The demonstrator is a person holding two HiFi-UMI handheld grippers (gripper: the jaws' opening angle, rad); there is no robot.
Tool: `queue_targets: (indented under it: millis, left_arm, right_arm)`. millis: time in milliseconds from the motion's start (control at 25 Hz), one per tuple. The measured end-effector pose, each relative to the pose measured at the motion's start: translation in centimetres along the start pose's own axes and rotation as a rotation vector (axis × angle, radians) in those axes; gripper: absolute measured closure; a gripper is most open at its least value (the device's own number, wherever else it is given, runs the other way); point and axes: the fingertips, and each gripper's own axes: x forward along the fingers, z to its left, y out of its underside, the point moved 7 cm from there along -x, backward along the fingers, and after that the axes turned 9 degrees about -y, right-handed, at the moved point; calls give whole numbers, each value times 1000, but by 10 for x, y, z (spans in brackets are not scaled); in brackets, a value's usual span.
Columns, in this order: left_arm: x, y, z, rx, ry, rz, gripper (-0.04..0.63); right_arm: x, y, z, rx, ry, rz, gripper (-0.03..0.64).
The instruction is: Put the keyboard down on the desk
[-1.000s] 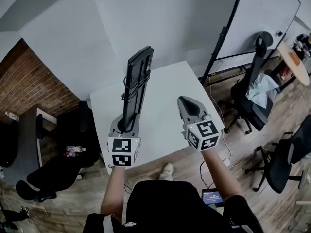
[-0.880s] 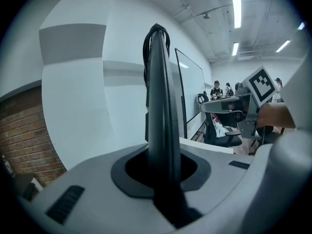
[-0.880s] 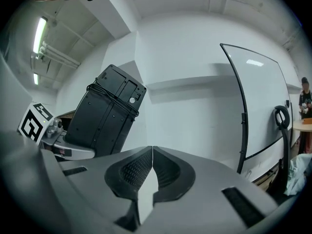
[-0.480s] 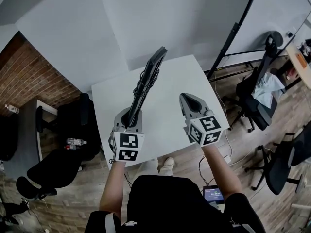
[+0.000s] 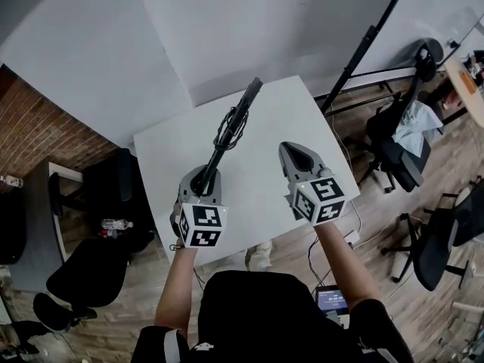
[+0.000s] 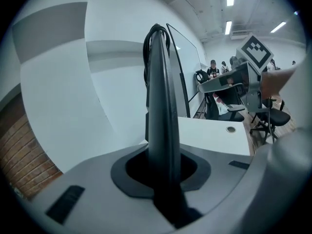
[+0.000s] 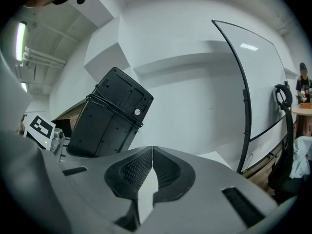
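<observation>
White wall (image 5: 227, 29) is being shown along the far side, and a white desk (image 5: 253, 195) is being viewed from above, its far edge lying close to that wall and its near edge just ahead of the person. Bare desk top is being shown all round both grippers, out to the four edges.

A black keyboard (image 5: 240, 116) is being held on end by the left gripper (image 5: 204, 178), whose jaws are being pressed on the keyboard's lower end. The keyboard is being raised over the desk's left half, tilted away toward the far edge and seen edge-on from the head view. A dark cable (image 5: 229, 123) is being carried wound round its middle. In the right gripper view its underside (image 7: 109, 121) is being turned toward the right gripper (image 5: 291, 153).

The right gripper's jaws are being held pressed together with nothing between them, over the desk's right half and apart from the keyboard.

Past the desk's right edge, a black whiteboard stand (image 5: 363, 51) and office chairs (image 5: 397, 153) are being shown on a wooden floor (image 5: 370, 225). Past the left edge, a brick wall (image 5: 30, 138) is being seen
</observation>
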Motion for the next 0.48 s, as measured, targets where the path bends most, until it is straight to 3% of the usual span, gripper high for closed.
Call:
queue_targets:
  millis: [480]
  left_arm:
    - [54,28,-14,205,10,86,508]
  right_arm:
    - [15,37,-34,82,56,62,575]
